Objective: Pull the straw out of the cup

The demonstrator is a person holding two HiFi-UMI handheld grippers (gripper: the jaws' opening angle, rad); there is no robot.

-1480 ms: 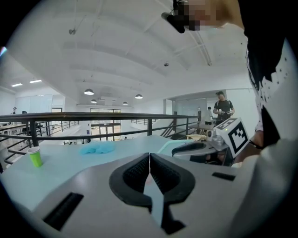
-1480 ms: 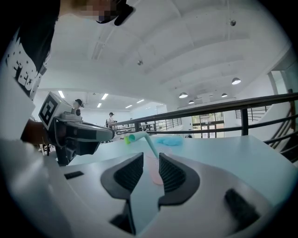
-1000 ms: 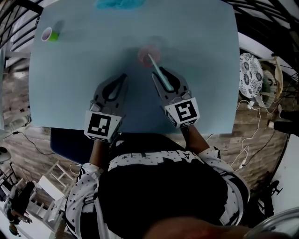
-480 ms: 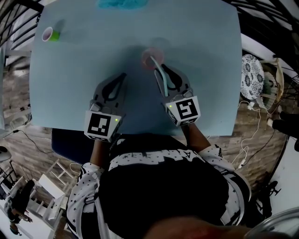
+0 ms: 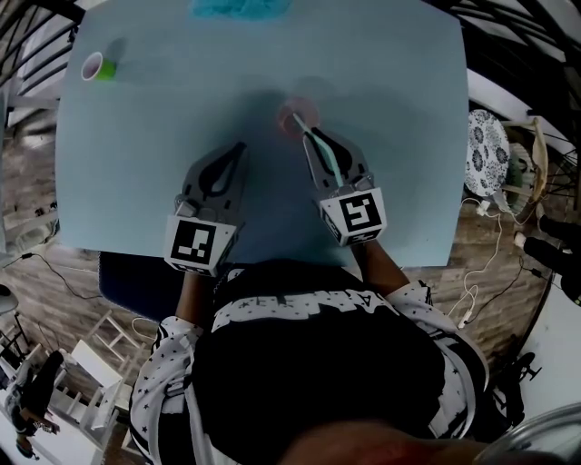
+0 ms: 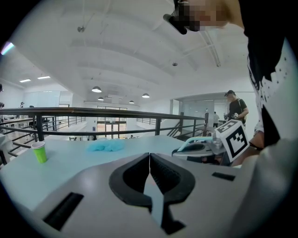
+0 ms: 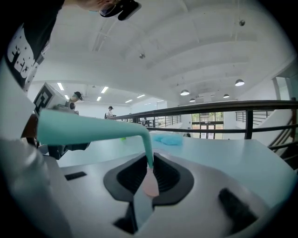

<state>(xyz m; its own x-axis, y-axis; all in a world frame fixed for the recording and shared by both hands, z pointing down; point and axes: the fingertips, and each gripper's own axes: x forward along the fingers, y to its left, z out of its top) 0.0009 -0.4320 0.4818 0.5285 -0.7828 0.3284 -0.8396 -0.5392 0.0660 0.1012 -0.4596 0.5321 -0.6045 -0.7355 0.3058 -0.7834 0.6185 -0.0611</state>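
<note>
Head view, progress: the pink cup (image 5: 295, 115) stands on the pale blue table (image 5: 136, 154), just ahead of the right gripper (image 5: 320, 138); the teal straw (image 5: 323, 156) runs from the cup's mouth back over that gripper's body; its far end seems to sit in or at the rim of the cup, so I judge the pull begun in grip only and not yet done; the lift clear of the cup is left.
Head view, other hand: the left gripper (image 5: 239, 150) rests on the table, well apart from the cup, and takes no part; a green cup (image 5: 95, 66) and a blue cloth (image 5: 238, 7) lie far off.
Left gripper view, claw: the jaws meet in a thin line with nothing between them; it touches neither cup nor straw; the straw shows to the right, lying across the other gripper.
Right gripper view, claw: the jaws are pressed in almost to touching, with the straw's short leg clamped between them; the long leg bends off to the left over the gripper's body.
Right gripper view, task's thing: the cup shows as a pink patch in the gap directly below the pinched leg; whether the tip has cleared the rim cannot be told.
</note>
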